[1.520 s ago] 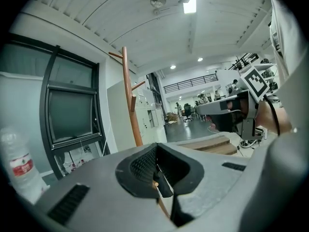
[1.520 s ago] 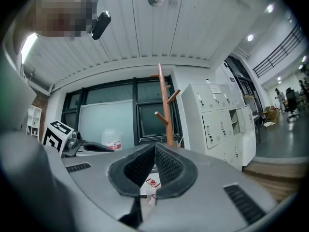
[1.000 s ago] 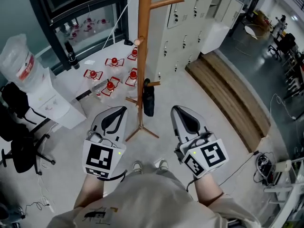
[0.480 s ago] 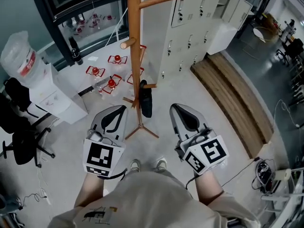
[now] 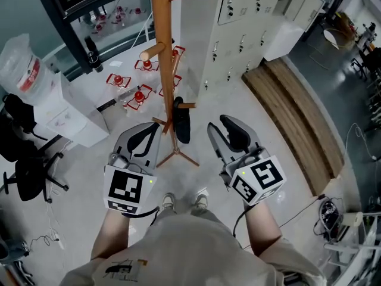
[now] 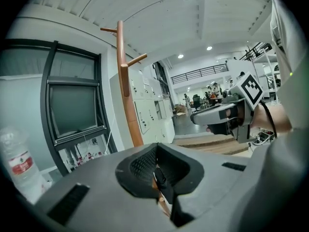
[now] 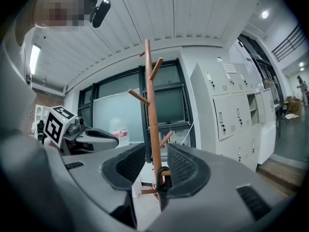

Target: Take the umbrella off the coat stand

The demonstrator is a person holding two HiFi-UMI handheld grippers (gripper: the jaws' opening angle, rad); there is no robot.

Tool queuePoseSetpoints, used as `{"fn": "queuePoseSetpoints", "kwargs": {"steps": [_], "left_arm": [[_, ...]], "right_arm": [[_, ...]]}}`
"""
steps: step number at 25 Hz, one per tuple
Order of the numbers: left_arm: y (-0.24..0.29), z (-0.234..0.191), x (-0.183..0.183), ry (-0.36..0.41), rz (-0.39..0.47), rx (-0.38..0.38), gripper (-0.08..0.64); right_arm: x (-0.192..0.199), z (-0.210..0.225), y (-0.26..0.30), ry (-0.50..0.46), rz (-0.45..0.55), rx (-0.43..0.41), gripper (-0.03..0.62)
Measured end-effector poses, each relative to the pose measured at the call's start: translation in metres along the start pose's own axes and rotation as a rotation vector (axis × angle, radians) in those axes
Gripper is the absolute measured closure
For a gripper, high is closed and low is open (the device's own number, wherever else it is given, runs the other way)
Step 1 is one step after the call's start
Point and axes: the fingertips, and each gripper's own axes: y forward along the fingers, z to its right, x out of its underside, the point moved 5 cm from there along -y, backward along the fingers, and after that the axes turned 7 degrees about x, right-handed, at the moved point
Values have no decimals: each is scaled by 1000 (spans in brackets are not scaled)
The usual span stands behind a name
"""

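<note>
A wooden coat stand (image 5: 161, 52) rises from the floor ahead of me. A black folded umbrella (image 5: 180, 123) hangs from one of its low pegs (image 5: 188, 105). My left gripper (image 5: 151, 128) is shut and empty, just left of the stand's base. My right gripper (image 5: 220, 126) is to the right of the umbrella and clear of it; its jaws are opening with nothing between them. In the right gripper view the stand (image 7: 152, 115) and the umbrella (image 7: 162, 178) show through the gap of the right gripper (image 7: 155, 170). The left gripper (image 6: 157, 174) has the stand (image 6: 126, 95) on its left.
A white water dispenser (image 5: 56, 115) with a bottle and a black office chair (image 5: 24, 165) stand at the left. Several red items (image 5: 138, 94) lie on the floor behind the stand. Grey lockers (image 5: 250, 16) and a wooden platform (image 5: 292, 112) are at the right, cables (image 5: 330, 213) at the lower right.
Both grippers have come nearer to the coat stand. The right gripper's jaws, shut before, now stand apart. The umbrella still hangs on its peg.
</note>
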Motion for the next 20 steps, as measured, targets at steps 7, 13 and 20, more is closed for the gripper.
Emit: {"fn": "queuePoseSetpoints", "kwargs": {"steps": [7,13,20], "left_arm": [[27,-18,21,-82,-19,15,552],[43,-27,38,-88,-67,-1,552],[67,-37,75,-118,-137,-4,552]], "right_arm": [[53,20,50,37,-75,-71,394],[98,31,80,60,-147,-98,362],[158,35,111,46,-262,-164,327]]}}
